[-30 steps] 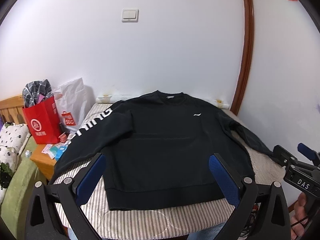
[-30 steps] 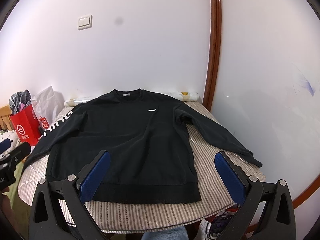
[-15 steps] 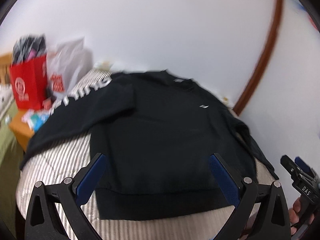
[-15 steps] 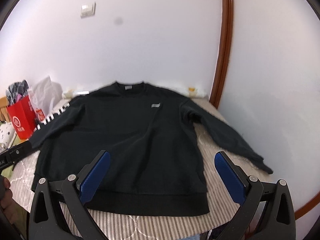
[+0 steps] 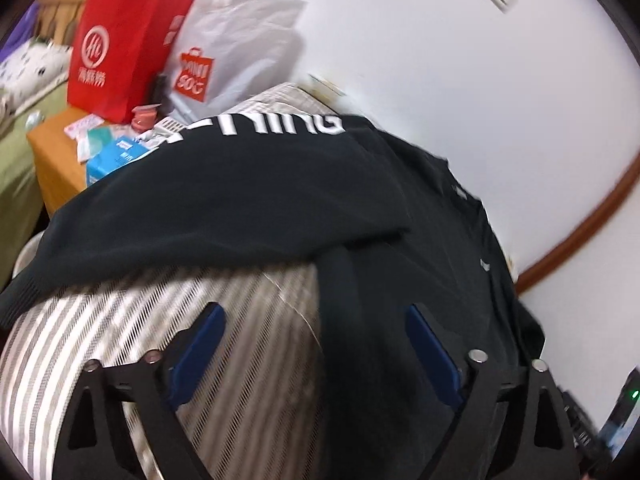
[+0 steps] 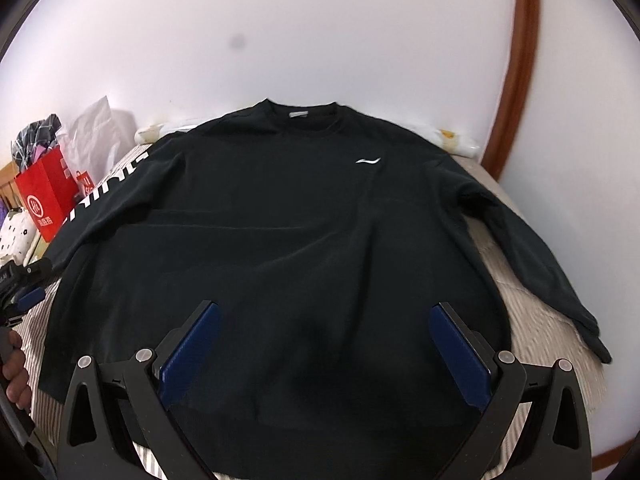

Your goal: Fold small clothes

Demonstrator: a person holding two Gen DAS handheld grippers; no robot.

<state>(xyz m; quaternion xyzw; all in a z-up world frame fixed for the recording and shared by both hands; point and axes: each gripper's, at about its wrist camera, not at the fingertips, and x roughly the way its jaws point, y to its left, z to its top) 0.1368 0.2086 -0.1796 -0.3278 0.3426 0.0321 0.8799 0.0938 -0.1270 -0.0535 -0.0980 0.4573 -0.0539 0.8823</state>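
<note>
— What's under you?

— A striped bed point(image 5: 160, 320), and spread flat over most of it my black sweatshirt point(image 6: 280, 240), front up, collar at the far edge by the wall, hem at the near edge. One sleeve point(image 6: 532, 248) runs down along the right edge of the bed; the other, with white lettering point(image 5: 280, 126), lies toward the left edge, its cuff at the near left corner.

— And your claws?

— My left claw point(image 5: 316, 356) hangs over the near left part of the bed, jaws wide apart and holding nothing; one finger is over bare stripes, the other over the sweatshirt's side. My right claw point(image 6: 324, 356) hovers above the hem, jaws just as wide, empty.

— Anything beside the bed?

— A red paper bag point(image 5: 124, 52) and a white plastic bag point(image 5: 236, 40) on a wooden stand point(image 5: 52, 152) past the left edge.
</note>
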